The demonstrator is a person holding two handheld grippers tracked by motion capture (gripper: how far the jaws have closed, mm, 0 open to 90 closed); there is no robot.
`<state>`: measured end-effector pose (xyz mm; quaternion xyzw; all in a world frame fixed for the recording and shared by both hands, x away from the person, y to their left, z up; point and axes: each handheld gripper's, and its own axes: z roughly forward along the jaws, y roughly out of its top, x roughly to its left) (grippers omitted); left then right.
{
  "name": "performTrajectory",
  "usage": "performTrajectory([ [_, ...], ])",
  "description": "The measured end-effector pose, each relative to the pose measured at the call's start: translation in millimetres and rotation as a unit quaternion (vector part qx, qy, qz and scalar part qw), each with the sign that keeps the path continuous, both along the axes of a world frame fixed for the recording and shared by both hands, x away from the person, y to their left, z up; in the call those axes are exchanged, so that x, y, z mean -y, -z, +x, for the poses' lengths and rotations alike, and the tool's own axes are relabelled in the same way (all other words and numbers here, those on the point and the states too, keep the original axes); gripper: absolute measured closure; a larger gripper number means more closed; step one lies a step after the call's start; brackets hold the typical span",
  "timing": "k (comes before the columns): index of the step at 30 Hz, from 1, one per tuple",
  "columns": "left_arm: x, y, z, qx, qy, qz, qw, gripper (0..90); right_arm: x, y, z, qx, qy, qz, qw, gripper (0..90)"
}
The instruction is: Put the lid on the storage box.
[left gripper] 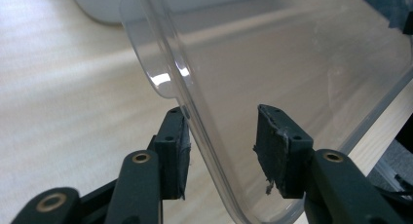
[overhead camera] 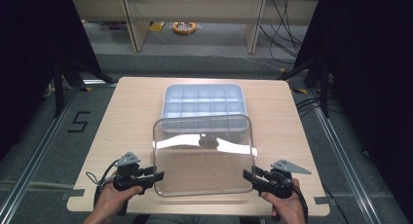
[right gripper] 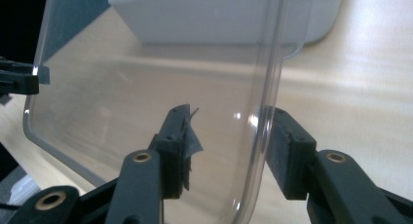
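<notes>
Lid: clear lid (overhead camera: pixel 204 158) stood tilted, just before the grid tray (overhead camera: pixel 203 100).
L gripper (overhead camera: pixel 155 177): jaws wide, straddling lid's rim.
R gripper (overhead camera: pixel 248 175): same.
Tip: close both evenly.

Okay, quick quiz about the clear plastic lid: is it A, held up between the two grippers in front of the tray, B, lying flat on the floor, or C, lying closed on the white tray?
A: the clear lid stands tilted between the left gripper and right gripper, its side rims between their jaws, with the white tray uncovered behind it.
</notes>
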<state>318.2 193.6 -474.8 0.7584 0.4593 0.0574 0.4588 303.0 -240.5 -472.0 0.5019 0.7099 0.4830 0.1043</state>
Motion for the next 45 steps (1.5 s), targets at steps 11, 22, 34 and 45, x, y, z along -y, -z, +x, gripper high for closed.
performTrajectory([
  [11,0.8,-27.5,30.0,0.037,-0.019,0.009,0.9991,54.7,-7.4,-16.6,24.7,0.014,0.006,0.003,0.9999,53.6],
  [22,6.9,-48.4,63.1,0.048,-0.036,0.013,0.9981,55.4,-8.2,-40.2,57.8,0.029,0.025,-0.001,0.9993,54.2],
  [34,12.8,-65.2,111.6,0.049,-0.059,0.027,0.9967,56.7,-14.7,-68.4,109.4,0.024,0.049,-0.013,0.9984,54.5],
  [45,17.0,-74.1,153.1,0.038,-0.092,0.037,0.9943,56.6,-25.2,-79.9,150.5,0.016,0.077,-0.025,0.9966,54.0],
])
